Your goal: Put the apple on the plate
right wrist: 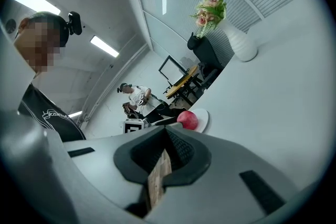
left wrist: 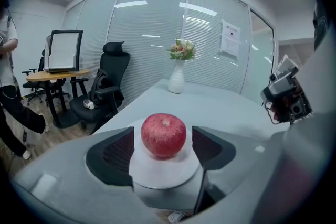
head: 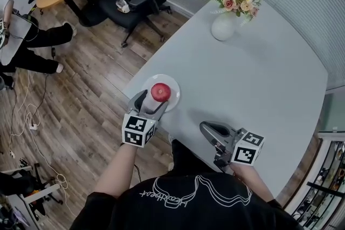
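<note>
head view: the apple (head: 160, 92) sits on the plate (head: 174, 88), near the worktop (head: 259, 78) corner at 9 o'clock. the left claw (head: 155, 98) brackets it. the right claw (head: 207, 129) rests at 4 o'clock of the plate. the likely risk: a crooked pull-back clips the apple, rolling it off, or nudges the plate over the nearby edge.

left gripper view: only here is it plain that the left claw is open, with a gap on each side of the apple, which stands upright mid-plate.

right gripper view: the right claw is closed and empty, with only a sliver of floor showing between its jaws. this side angle shows the apple seated on the plate at 12 o'clock.
</note>
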Motion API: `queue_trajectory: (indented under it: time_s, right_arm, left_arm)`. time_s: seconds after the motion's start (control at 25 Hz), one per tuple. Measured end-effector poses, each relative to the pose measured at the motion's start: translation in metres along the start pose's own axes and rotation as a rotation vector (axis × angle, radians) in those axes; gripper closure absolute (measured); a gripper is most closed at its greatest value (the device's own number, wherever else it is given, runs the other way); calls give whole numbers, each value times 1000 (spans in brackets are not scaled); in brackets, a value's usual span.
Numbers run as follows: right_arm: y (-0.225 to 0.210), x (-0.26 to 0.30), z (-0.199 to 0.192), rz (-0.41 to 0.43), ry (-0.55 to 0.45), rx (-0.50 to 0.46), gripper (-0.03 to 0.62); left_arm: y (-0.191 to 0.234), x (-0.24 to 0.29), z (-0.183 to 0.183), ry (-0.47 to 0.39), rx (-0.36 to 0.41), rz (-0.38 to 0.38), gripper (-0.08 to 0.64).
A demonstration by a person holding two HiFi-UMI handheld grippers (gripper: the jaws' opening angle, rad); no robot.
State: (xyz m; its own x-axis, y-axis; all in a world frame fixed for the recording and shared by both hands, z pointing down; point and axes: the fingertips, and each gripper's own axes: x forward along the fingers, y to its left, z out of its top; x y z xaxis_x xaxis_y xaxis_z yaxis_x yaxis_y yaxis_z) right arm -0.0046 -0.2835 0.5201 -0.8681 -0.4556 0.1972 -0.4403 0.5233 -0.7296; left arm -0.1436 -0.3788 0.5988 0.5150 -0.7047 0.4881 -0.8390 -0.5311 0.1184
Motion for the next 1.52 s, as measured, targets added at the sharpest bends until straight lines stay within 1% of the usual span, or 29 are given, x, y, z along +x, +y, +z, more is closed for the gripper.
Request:
queue_trajectory:
  time_s: [0.12, 0.24, 0.36, 0.4, 0.48, 0.56, 0.6, 0.64, 0.76, 0.84, 0.92, 0.96, 1.08, 1.16, 1.24, 1.32, 1.52]
  right_arm:
    - [6, 0, 0, -10, -5, -22, 583]
    - [16, -1, 2, -6, -3, -73, 583]
    - [36, -1, 8, 51, -16, -131, 583]
    - [45, -1, 11, 75, -24, -145, 583]
    - [62, 0, 16, 114, -36, -173, 583]
    - [77, 1, 19, 134, -42, -210, 583]
    - [85, 1, 20, 140, -44, -228, 583]
    - [94, 2, 19, 147, -46, -244, 583]
    - [121, 1, 16, 182, -47, -277, 583]
    - [133, -2, 12, 208, -47, -292, 583]
    - [143, -5, 7, 230, -49, -290, 583]
    - [149, -6, 3, 238, -47, -286, 583]
    - [164, -6, -13, 247, -31, -294, 583]
    - [173, -7, -21, 250, -28, -307, 583]
    - [179, -10, -26, 248, -31, -314, 583]
    - [183, -14, -31, 240, -30, -326, 583]
    - [192, -20, -42, 230, -25, -341, 583]
  left_arm:
    - [-11, -16, 8, -19, -4, -52, 229]
    - [-19, -38, 21, -65, -45, -78, 229]
    - [-32, -68, 37, -134, -119, -105, 232]
    - [-38, -79, 42, -152, -132, -121, 233]
    - [-54, -101, 50, -177, -133, -156, 238]
    - [-71, -124, 58, -195, -127, -197, 247]
    - [-79, -136, 63, -207, -130, -220, 257]
    - [-86, -149, 67, -223, -139, -245, 282]
    - [-106, -186, 81, -272, -177, -312, 376]
    - [-118, -204, 86, -300, -202, -336, 426]
    - [-130, -218, 86, -315, -219, -349, 484]
    - [-135, -225, 84, -316, -223, -353, 502]
    - [-143, -243, 73, -295, -199, -333, 538]
    - [-145, -250, 67, -276, -174, -313, 545]
    - [-148, -254, 63, -268, -176, -313, 546]
    - [-154, -260, 62, -275, -178, -324, 546]
    - [-166, -270, 62, -294, -146, -332, 546]
